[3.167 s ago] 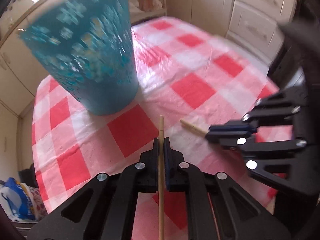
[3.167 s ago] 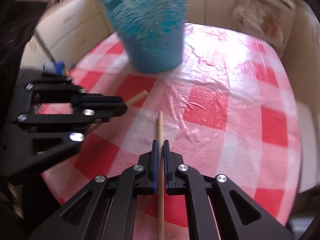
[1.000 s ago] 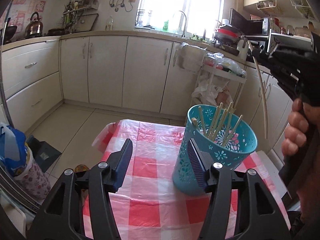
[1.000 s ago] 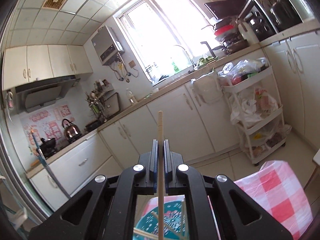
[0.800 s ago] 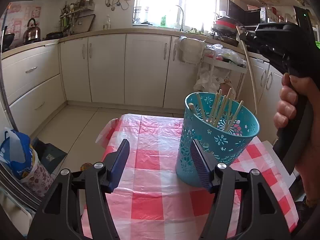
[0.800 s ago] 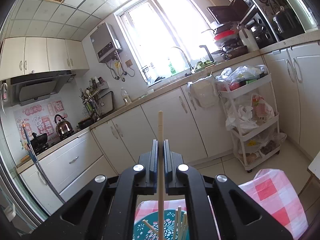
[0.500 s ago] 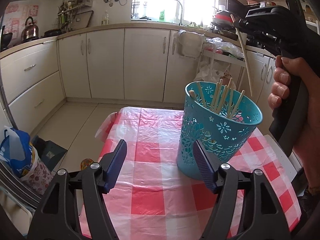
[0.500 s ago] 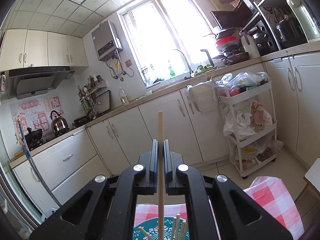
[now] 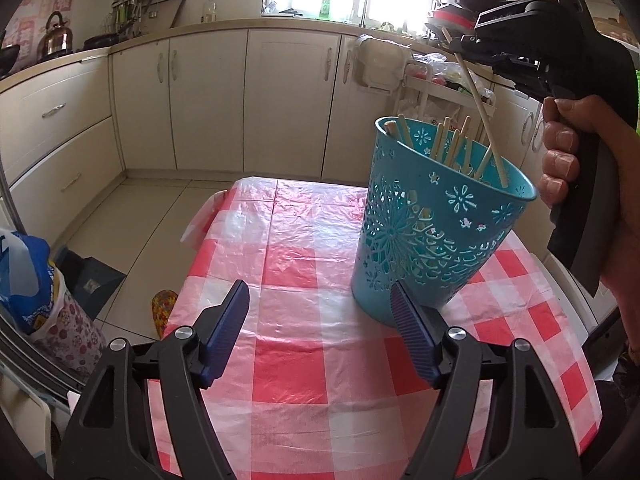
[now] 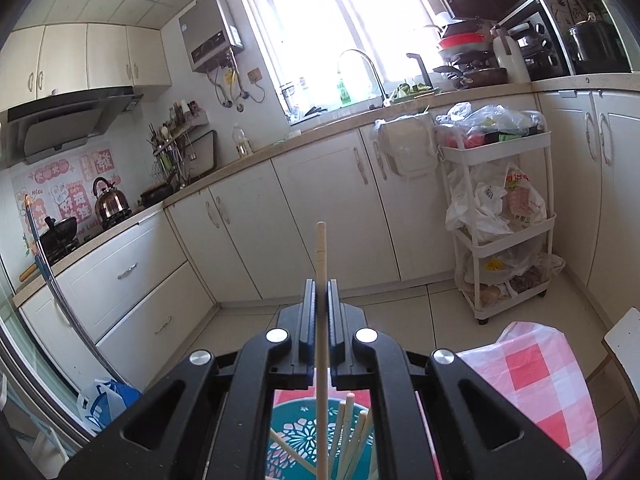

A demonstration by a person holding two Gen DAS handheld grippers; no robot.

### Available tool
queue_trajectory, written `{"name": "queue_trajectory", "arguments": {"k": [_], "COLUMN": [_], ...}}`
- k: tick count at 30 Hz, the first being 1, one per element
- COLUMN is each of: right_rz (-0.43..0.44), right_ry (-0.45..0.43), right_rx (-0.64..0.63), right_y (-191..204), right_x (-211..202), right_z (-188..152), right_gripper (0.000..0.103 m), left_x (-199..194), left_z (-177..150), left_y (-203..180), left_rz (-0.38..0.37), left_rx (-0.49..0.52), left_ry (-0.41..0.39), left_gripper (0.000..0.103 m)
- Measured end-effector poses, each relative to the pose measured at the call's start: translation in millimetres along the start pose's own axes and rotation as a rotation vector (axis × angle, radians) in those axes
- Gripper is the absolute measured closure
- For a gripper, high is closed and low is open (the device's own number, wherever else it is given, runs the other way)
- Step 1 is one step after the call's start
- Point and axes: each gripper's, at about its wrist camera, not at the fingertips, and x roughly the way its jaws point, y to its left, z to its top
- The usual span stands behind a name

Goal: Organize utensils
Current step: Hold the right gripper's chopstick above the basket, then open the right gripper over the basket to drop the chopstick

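Sunlit kitchen, checked desk (image 9: 320,360): right hand-held gripper (image 9: 464,42) pinching chopstick (image 9: 480,112), tip inside turquoise basket (image 9: 432,240), slanting toward eleven o'clock; left hand-held gripper (image 9: 320,328) opening, empty, basket at one o'clock.

You have a table under a red-and-white checked cloth (image 9: 304,264) in front of you. Behind it, cream base cabinets (image 9: 208,96) run under the countertop, with a kettle (image 10: 110,202) on the stove at the left. A white rolling cart (image 10: 506,216) stuffed with plastic bags stands by the cabinets at the right. A blue-and-white bag (image 9: 28,276) sits on the floor at the left.
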Motion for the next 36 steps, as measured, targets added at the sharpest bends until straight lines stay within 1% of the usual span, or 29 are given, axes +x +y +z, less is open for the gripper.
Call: {"name": "queue_trajectory", "arguments": {"k": [4, 7, 12, 21, 24, 27, 28, 30, 32, 34, 36], "right_rz": [0.017, 0.011, -0.011, -0.001, 0.008, 0.023, 0.027, 0.045, 0.070, 0.093, 0.075], "right_ry": [0.028, 0.039, 0.046, 0.090, 0.118, 0.169, 0.178, 0.213, 0.255, 0.291, 0.283], "right_rx": [-0.003, -0.008, 0.024, -0.054, -0.080, -0.108, -0.113, -0.139, -0.165, -0.200, -0.225], "right_y": [-1, -2, -4, 8, 10, 14, 15, 17, 19, 23, 21], "right_x": [-1, 0, 8, 5, 5, 6, 5, 2, -3, -8, -18], "right_z": [-8, -12, -13, -29, -36, -44, -46, -52, -58, -65, -66], "right_gripper": [0.097, 0.097, 0.097, 0.097, 0.097, 0.096, 0.095, 0.089, 0.075, 0.071, 0.064], "left_x": [3, 5, 8, 11, 12, 11, 11, 10, 10, 9, 7], "left_z": [-4, -6, -7, -9, -10, -9, -9, -9, -9, -10, -11], "left_y": [2, 3, 6, 14, 17, 19, 19, 20, 21, 23, 25], "left_rz": [-0.009, -0.011, -0.018, -0.019, -0.017, -0.015, -0.015, -0.017, -0.018, -0.018, -0.015], "left_rx": [-0.012, -0.020, -0.036, -0.053, -0.064, -0.065, -0.066, -0.066, -0.068, -0.075, -0.080], "left_ry": [0.016, 0.020, 0.032, 0.039, 0.043, 0.044, 0.043, 0.043, 0.048, 0.053, 0.055], "left_gripper": [0.033, 0.033, 0.033, 0.033, 0.033, 0.033, 0.033, 0.033, 0.033, 0.033, 0.032]}}
